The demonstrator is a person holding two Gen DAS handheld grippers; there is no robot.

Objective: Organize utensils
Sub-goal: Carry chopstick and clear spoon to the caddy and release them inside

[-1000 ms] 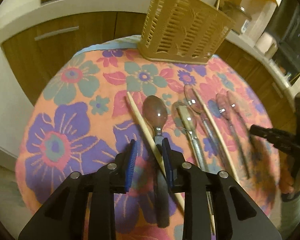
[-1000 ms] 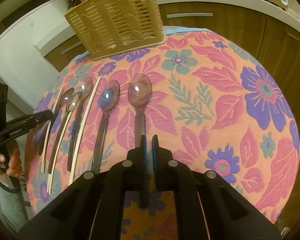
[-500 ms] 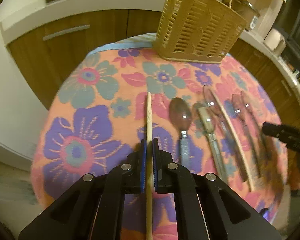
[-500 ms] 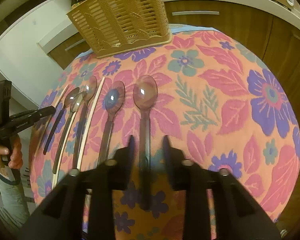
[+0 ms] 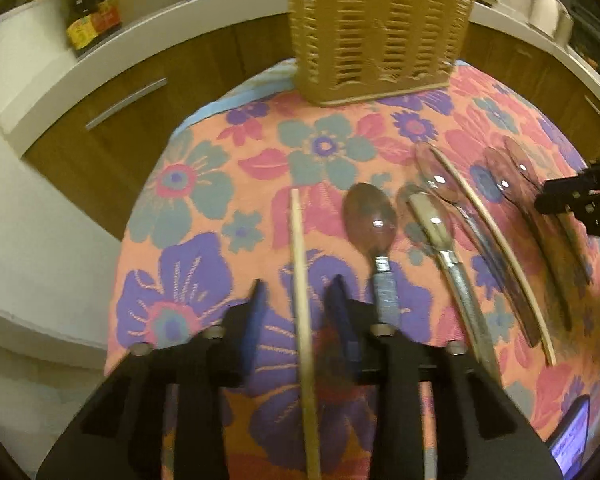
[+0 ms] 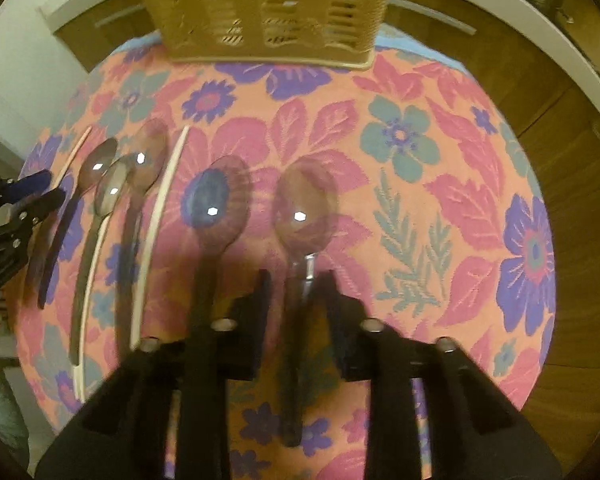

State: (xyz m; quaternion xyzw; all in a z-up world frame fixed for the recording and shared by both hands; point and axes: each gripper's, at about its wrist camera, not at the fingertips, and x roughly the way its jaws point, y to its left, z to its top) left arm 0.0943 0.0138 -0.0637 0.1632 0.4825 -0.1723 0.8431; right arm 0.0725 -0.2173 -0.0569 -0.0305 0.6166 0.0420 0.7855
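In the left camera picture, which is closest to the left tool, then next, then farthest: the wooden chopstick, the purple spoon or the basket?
1. The wooden chopstick lies right between the fingers of the left tool.
2. The purple spoon lies just to the right of it on the cloth.
3. The basket stands farthest, at the far edge of the table.

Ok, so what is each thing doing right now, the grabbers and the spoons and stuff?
Left gripper: open, jaws just been opening, chopstick between them.
Right gripper: open, jaws just been closing, clear spoon handle between them.
Chopstick: lying flat, not squeezed.
Clear spoon: lying flat, not squeezed.
Basket: standing upright at the table's far edge.
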